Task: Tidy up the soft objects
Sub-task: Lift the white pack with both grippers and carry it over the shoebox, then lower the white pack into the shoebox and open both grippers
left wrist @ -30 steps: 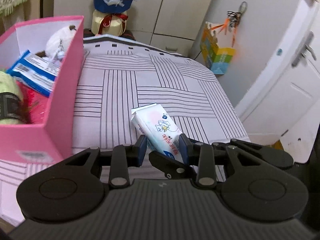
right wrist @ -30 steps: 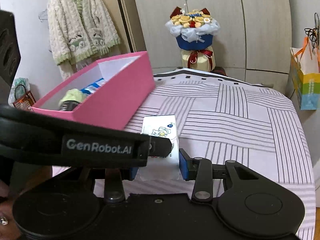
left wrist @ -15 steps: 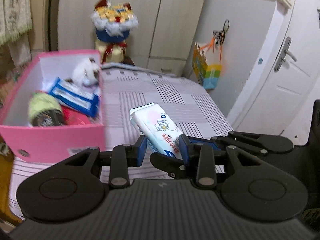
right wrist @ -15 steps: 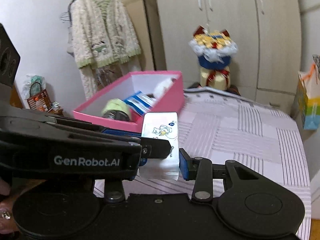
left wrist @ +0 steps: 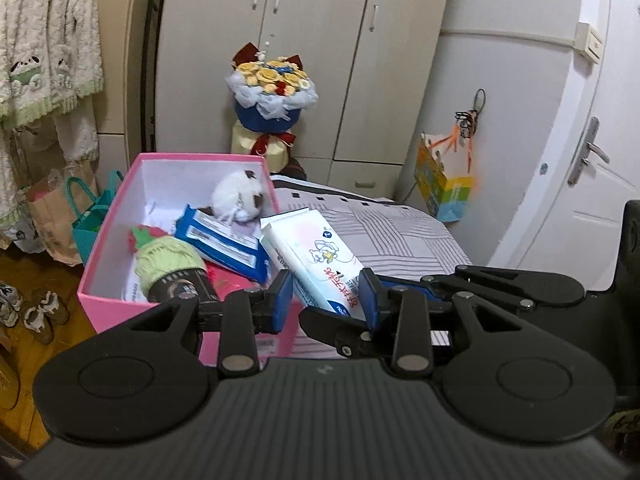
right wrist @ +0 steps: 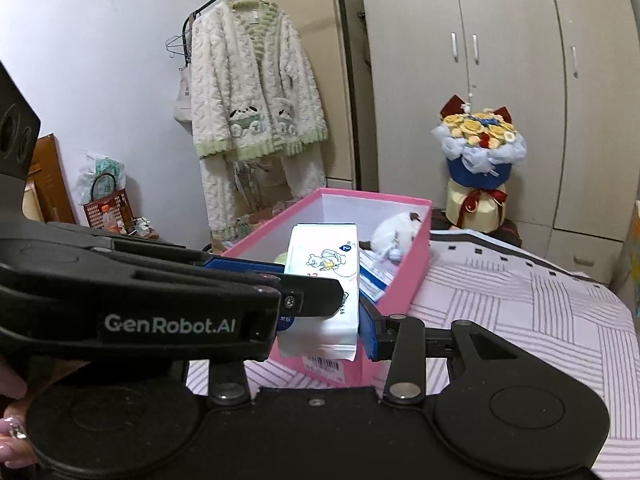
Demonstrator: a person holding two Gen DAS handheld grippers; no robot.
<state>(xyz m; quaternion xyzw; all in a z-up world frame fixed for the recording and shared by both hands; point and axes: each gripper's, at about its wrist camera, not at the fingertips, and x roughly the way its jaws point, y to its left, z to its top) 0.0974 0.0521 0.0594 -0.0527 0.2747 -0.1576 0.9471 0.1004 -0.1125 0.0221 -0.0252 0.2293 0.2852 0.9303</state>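
Currently I hold the white tissue pack [left wrist: 316, 258] between both tools: my left gripper [left wrist: 325, 295] pinches its near end across the width, and my right gripper [right wrist: 320, 322] clamps the same end from the other side, both sets of jaws narrow and pressing on the wrapper. The pack hangs in the air over the near right corner of the pink box [left wrist: 120, 216], clear of the striped bedspread [left wrist: 392, 232]. Its long axis runs from my jaws up and away toward the box, printed face upward.

The box is open-topped, and its right wall lies just below the pack. Inside sit a white plush toy [left wrist: 236, 200] at the far end, a blue packet [left wrist: 224, 240] in the middle, and a green knitted item [left wrist: 168, 260] near the front; some bare white floor shows along the left wall.

Writing: a cartoon figure and red characters on the pack, too small for me to read; "GenRobot.AI" on the left tool in the right wrist view; a barcode sticker [right wrist: 325, 363] on the box's near wall.
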